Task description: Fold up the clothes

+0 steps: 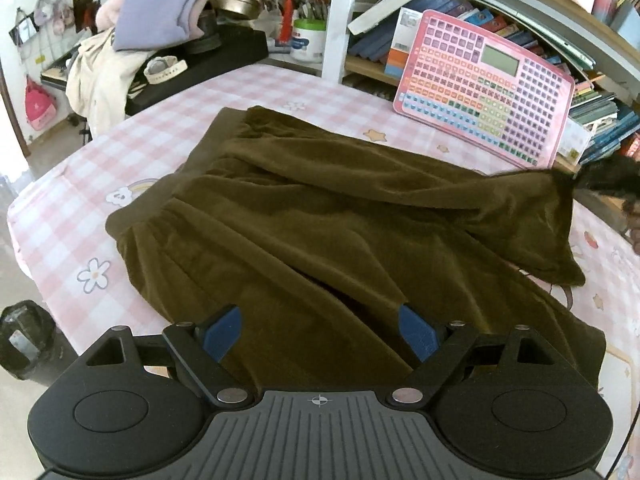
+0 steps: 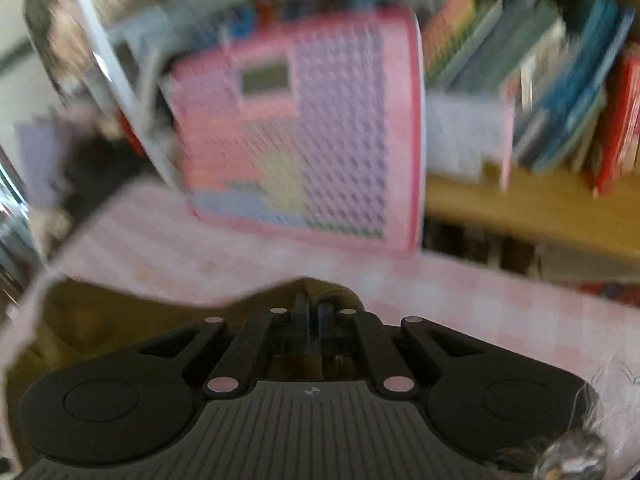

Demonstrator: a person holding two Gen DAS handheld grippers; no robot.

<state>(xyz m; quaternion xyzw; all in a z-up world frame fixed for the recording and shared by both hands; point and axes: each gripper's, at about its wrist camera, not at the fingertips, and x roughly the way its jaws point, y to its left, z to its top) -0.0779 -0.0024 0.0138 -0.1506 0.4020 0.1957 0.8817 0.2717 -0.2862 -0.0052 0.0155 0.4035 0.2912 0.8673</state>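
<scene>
Lifting one corner toward three o'clock, the clenched right claw (image 2: 314, 312) part-folds the olive-brown velvety garment (image 1: 320, 220) on the pink-checked worktop (image 1: 72, 200); the left claw (image 1: 320, 332) hovers released.

We see a pink-and-white checked tablecloth (image 1: 248, 92) printed with flowers and stars. A pink plastic learning pad with rows of coloured keys and a small grey screen (image 1: 486, 92) leans against a wooden bookshelf of upright books (image 1: 592, 112). At the far left, a folded lilac garment (image 1: 160, 12) lies on cream fabric (image 1: 100, 76), near a white tub with a green lid (image 1: 308, 40) and a white watch (image 1: 164, 69).
</scene>
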